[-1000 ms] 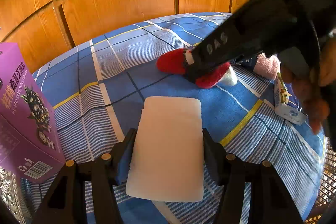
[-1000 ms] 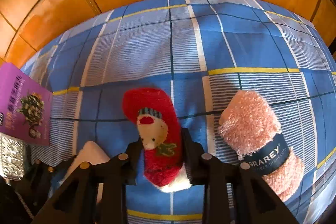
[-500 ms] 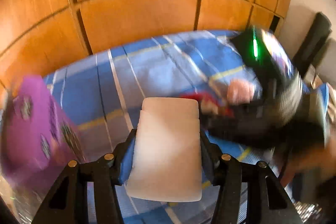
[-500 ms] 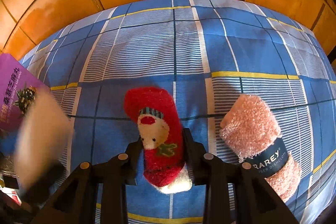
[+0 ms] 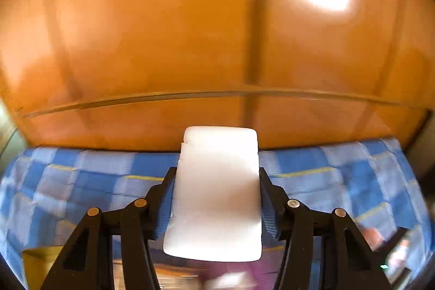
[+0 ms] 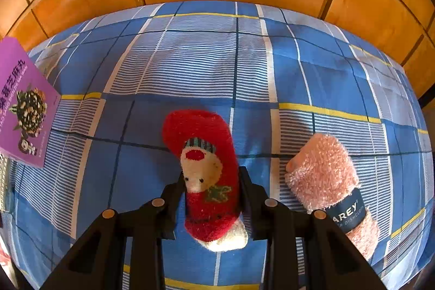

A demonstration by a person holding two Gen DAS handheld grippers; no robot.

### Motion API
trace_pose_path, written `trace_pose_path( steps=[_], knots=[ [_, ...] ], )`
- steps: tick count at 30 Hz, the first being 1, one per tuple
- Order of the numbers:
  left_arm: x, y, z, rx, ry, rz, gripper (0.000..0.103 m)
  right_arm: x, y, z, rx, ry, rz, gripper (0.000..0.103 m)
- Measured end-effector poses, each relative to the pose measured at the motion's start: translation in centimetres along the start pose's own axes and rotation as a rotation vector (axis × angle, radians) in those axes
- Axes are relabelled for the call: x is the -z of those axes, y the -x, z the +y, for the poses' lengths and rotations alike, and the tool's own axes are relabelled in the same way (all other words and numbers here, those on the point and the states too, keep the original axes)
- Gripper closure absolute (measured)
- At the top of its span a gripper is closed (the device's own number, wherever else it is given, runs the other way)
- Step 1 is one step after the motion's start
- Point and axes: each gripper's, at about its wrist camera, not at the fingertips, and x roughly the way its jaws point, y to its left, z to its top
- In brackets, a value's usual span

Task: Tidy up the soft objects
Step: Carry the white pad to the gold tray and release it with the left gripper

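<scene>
My left tongs (image 5: 216,181) are clamped on a white soft block (image 5: 216,195), one finger pressed against each long side. The block sticks out past the fingertips, its far end showing against the orange wood panelling (image 5: 217,31). It's lifted above the blue plaid bedsheet (image 5: 81,175), tilted up toward the wall. The left view is motion-blurred (sheet pattern smeared, bottom edge unreadable), so I can't say what the purple smear under the block is.

My right tongs (image 6: 212,189) are narrowed around a red sock (image 6: 206,167), both fingers touching its sides about mid-length. The sock lies flat on the sheet, with a white face, red nose, striped hat and a small green motif on it. Its red end points away from me; its white end (image 6: 228,239) sits between the finger bases. I can't tell from this view whether the sock is squeezed hard or just contacted, but the fingers are against it on both sides.

Just to the right of the red sock is a pink fluffy sock roll (image 6: 326,181) with a dark blue paper band (image 6: 346,211) printed "AREY". It lies on the sheet, apart from my right finger, angled away to the lower right.

At the far left edge of the right view is a purple box (image 6: 21,105) with Chinese lettering and a berry picture, well apart from both socks.
</scene>
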Motion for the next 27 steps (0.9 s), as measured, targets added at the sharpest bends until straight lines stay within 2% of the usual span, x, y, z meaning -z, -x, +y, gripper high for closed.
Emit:
trace_pose_path(
  steps=[4, 7, 12, 16, 20, 27],
  knots=[
    [2.8, 1.2, 8.5, -0.110, 0.080, 0.003, 0.047, 0.1, 0.1, 0.2, 0.017, 0.019, -0.006, 0.070],
    [6.5, 3.0, 14.8, -0.163, 0.161, 0.015, 0.047, 0.3, 0.2, 0.4, 0.034, 0.038, -0.018, 0.070],
    [13.4, 6.6, 22.0, -0.231, 0.255, 0.022, 0.047, 0.7, 0.4, 1.0, 0.067, 0.073, -0.038, 0.070],
    [18.9, 9.4, 25.5, -0.257, 0.335, 0.032, 0.047, 0.9, 0.4, 1.6, 0.097, 0.115, -0.058, 0.071],
    [24.7, 12.2, 27.9, -0.312, 0.383, 0.035, 0.046, 1.1, 0.3, 2.0, 0.122, 0.146, -0.071, 0.071],
    [31.5, 13.6, 29.9, -0.367, 0.468, 0.094, 0.046, 1.1, 0.2, 2.4, 0.148, 0.165, -0.082, 0.072]
  ],
)
